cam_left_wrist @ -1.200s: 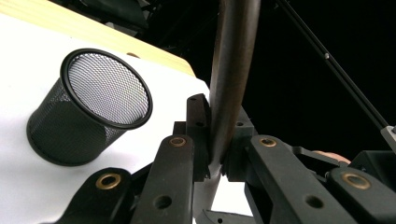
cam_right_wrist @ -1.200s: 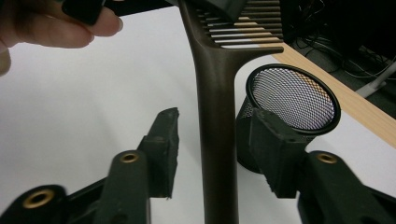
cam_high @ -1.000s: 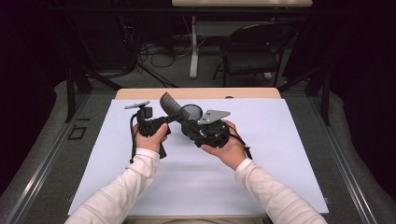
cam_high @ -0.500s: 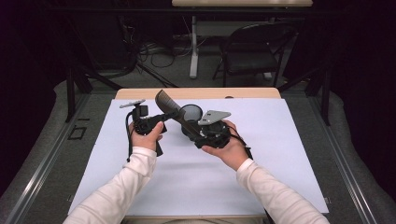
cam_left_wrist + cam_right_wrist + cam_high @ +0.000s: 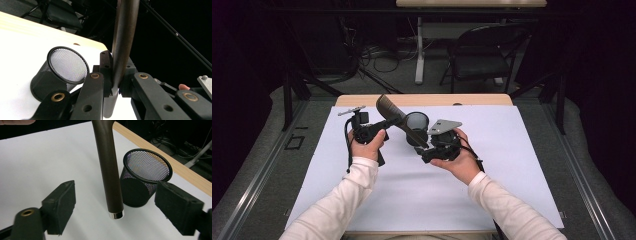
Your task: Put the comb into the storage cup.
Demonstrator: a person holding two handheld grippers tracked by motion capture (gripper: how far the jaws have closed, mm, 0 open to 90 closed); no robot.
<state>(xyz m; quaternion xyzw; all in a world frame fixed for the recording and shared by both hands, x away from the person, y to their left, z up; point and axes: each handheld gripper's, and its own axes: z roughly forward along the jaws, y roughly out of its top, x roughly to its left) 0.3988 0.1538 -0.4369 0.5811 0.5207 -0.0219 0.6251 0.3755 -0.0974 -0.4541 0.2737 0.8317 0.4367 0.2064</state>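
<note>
A long dark brown utensil (image 5: pixel 401 125) with a broad blade and a silver-capped handle is held off the table between both hands. My left gripper (image 5: pixel 386 123) is shut on it near the blade's neck; in the left gripper view the pads (image 5: pixel 106 72) pinch the utensil (image 5: pixel 124 37). My right gripper (image 5: pixel 428 149) is open, and the handle (image 5: pixel 109 172) hangs between its spread pads (image 5: pixel 60 206) without touching them. A black mesh cup (image 5: pixel 417 123) stands upright on the white mat just behind the handle, its mouth empty (image 5: pixel 148 166).
The white mat (image 5: pixel 512 165) covers a wooden table (image 5: pixel 472 99). Beyond the far edge stand a dark chair (image 5: pixel 482 55) and cables on the floor. Metal rails run along both sides of the table.
The left gripper and the utensil's blade have shifted a little to the left. The right gripper has stayed open in about the same place.
</note>
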